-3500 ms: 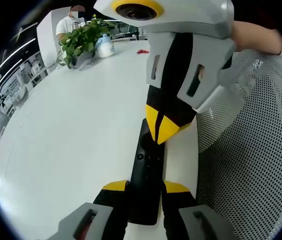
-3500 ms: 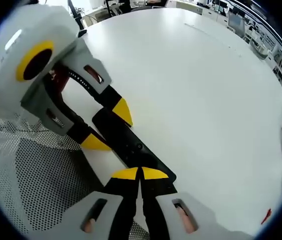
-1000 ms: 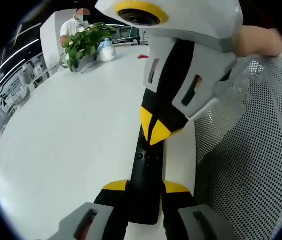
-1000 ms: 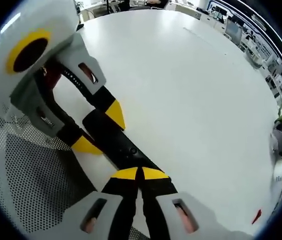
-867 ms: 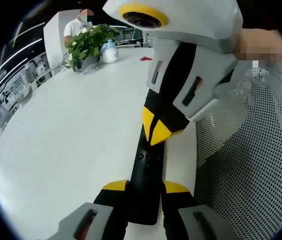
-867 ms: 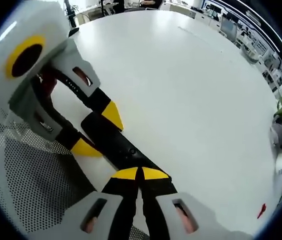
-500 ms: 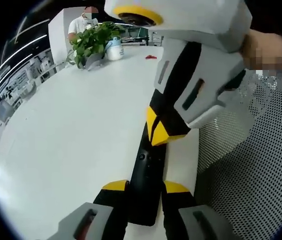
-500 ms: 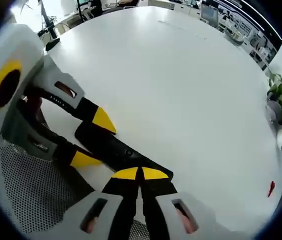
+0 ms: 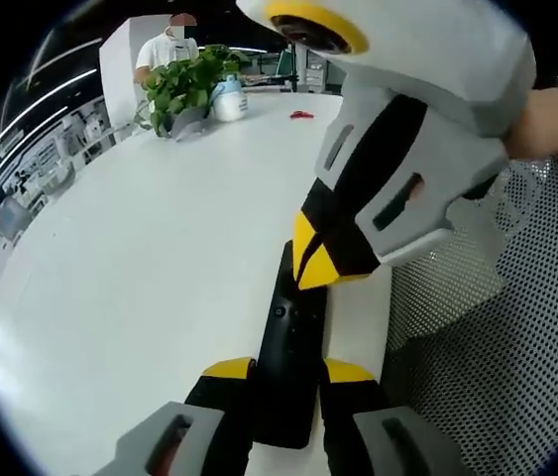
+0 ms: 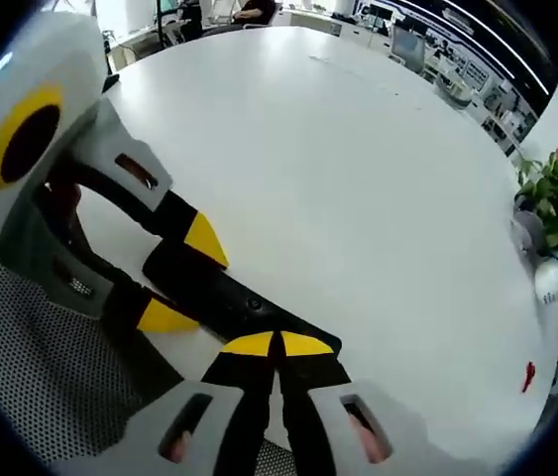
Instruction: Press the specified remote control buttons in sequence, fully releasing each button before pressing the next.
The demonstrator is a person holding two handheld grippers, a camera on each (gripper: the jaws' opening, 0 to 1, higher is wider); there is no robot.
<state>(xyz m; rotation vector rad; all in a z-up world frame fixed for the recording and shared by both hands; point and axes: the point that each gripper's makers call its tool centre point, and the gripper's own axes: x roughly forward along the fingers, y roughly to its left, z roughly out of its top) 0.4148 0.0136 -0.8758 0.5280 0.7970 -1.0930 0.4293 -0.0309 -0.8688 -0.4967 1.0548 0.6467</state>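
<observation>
We see a black remote (image 9: 291, 342) lying flat on a white table (image 9: 140, 258), close to the table's near edge. In the left gripper view, the left gripper (image 9: 288, 371) grasps it: its 2 yellow-tipped jaws sit on either side of the remote's near end, pressed against its long edges. The remote runs away from that camera, and a small round button shows on its upper face.

In the same view the right gripper (image 9: 320, 260) comes in from the upper right, its jaws clenched together into 1 yellow point. That point rests on the remote's far end; we cannot tell whether it is pressing a button or only touching the surface. A hand (image 9: 546, 129) holds its grey body.

In the right gripper view, the right gripper (image 10: 279, 345) again shows its 2 tips closed with no gap, sitting on the near end of the remote (image 10: 229, 293). The left gripper (image 10: 177, 273) enters from the left there, with 1 yellow tip on each side of the remote.

A perforated mesh surface (image 9: 497, 367) lies just past the table edge, beside the remote. At the table's far side stand a plant (image 9: 184, 84) and a white bottle (image 9: 229, 99) just beside it, with a small red thing (image 9: 301, 115) nearby. A person (image 9: 174, 45) sits behind the plant.
</observation>
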